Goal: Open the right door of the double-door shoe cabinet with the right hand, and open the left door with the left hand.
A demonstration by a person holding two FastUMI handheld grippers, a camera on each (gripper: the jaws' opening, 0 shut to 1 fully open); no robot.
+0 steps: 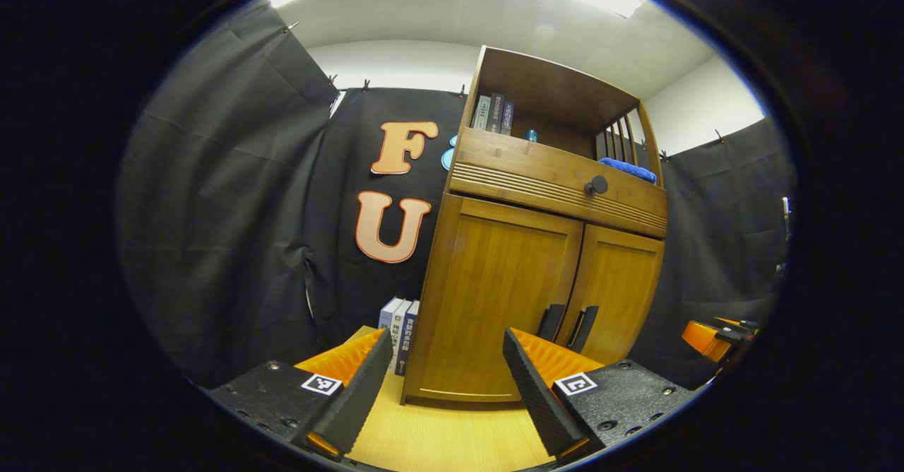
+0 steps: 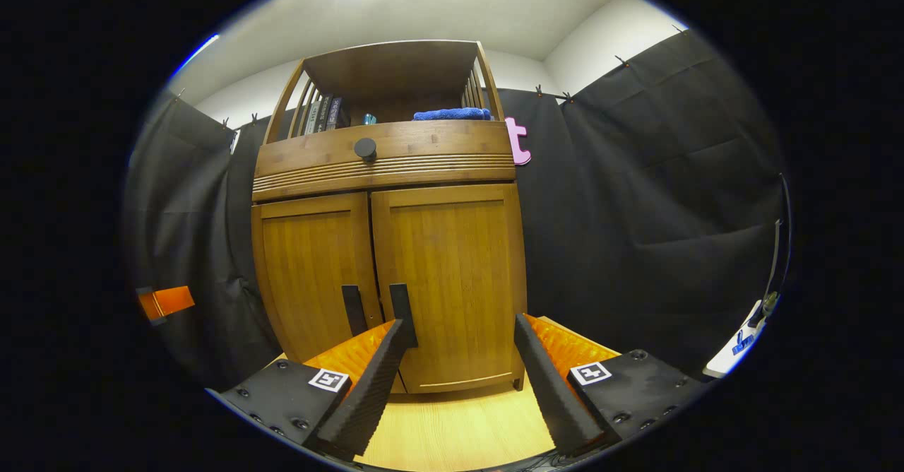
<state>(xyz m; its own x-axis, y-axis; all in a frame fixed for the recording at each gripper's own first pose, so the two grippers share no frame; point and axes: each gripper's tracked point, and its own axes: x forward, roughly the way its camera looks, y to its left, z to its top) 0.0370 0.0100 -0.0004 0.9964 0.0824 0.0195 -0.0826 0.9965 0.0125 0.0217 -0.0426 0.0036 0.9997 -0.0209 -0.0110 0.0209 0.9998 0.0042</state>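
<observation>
So both doors of the shoe cabinet (image 2: 388, 246) are closed, it's standing on the wooden floor (image 2: 452, 433). Left gripper (image 1: 446, 348) and right gripper (image 2: 462, 334) hang in front with fingers spread apart, gripping nothing, short of the door handles (image 2: 400, 306).

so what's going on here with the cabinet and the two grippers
A person holds a gripper in each hand in front of a wooden shoe cabinet. Both doors are shut: the right door and the left door. The right gripper and the left gripper are both open, holding nothing, and short of the door handles. Opening has not begun.
</observation>
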